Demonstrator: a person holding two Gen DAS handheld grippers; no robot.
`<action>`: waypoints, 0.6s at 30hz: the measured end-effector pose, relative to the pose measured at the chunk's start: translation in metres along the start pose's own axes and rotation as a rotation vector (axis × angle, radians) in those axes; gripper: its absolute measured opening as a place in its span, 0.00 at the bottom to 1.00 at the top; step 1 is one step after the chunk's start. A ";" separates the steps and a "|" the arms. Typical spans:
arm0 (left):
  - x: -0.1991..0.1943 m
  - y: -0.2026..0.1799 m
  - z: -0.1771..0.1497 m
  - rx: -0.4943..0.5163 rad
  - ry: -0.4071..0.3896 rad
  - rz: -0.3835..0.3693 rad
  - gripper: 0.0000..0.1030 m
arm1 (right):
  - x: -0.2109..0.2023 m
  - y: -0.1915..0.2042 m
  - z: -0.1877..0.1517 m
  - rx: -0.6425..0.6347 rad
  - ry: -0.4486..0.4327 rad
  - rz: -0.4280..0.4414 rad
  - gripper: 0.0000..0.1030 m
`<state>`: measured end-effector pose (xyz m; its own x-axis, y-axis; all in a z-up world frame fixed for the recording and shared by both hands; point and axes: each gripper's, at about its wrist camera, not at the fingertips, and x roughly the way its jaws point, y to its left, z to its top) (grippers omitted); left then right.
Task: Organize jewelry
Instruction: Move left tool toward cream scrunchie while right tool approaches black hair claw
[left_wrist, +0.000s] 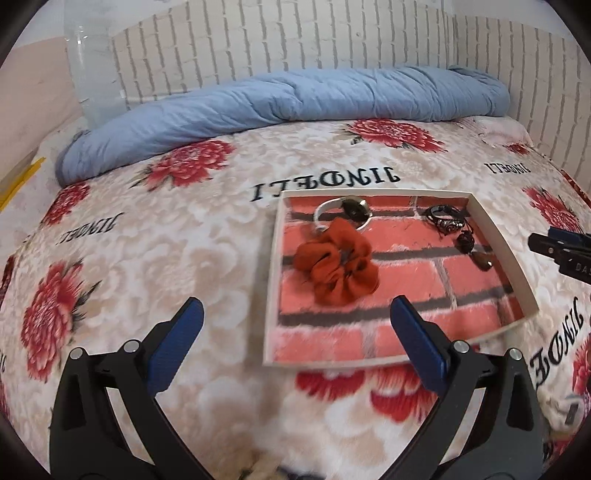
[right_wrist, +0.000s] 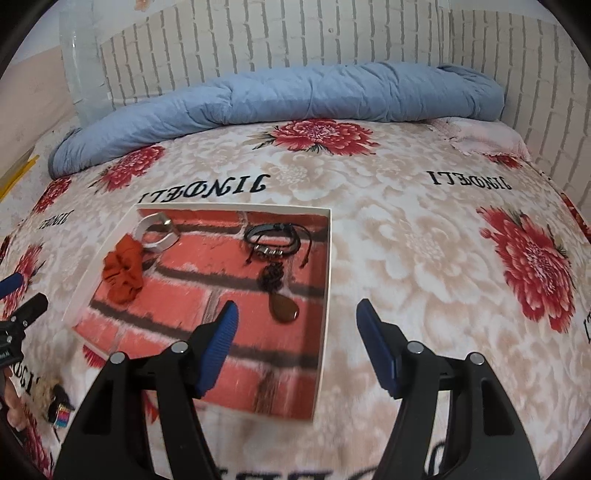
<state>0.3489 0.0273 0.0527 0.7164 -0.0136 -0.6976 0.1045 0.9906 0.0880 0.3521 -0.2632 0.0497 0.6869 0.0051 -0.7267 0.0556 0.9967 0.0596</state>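
Across the bed we see one floral blanket (right_wrist: 424, 236) printed with red flowers and black lettering, and along its far edge one rolled blue quilt (right_wrist: 280, 92) lying against the white brick wall (right_wrist: 295, 33). On the blanket sits one shallow white tray (right_wrist: 327, 295) with a red-brick lining, and all the jewelry we can count lies inside it, four pieces. Our left gripper (left_wrist: 295, 343) hovers over the tray's near left edge, jaws spread wide, nothing between them. Our right gripper (right_wrist: 297, 332) hangs over the tray's near right rim, jaws likewise wide apart and empty. Down in the tray, one orange scrunchie (left_wrist: 338, 267) rests at the left, touching one silver cuff bracelet (left_wrist: 341, 216) behind it. Over at the far right lies one black cord bracelet (right_wrist: 275, 240) with metal beads, and just in front of it one necklace with a brown teardrop pendant (right_wrist: 283, 309), nearest our right gripper's left finger.
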 end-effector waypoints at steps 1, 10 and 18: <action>-0.007 0.004 -0.005 -0.006 0.003 0.002 0.95 | -0.008 0.001 -0.005 0.004 -0.002 0.006 0.64; -0.046 0.019 -0.050 -0.030 0.011 0.019 0.95 | -0.052 0.013 -0.051 -0.020 0.007 0.022 0.64; -0.065 0.029 -0.094 -0.053 0.035 0.019 0.95 | -0.081 0.026 -0.099 -0.031 0.011 0.029 0.64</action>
<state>0.2406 0.0701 0.0333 0.6934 0.0088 -0.7205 0.0538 0.9965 0.0640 0.2265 -0.2299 0.0424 0.6800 0.0347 -0.7324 0.0129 0.9982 0.0593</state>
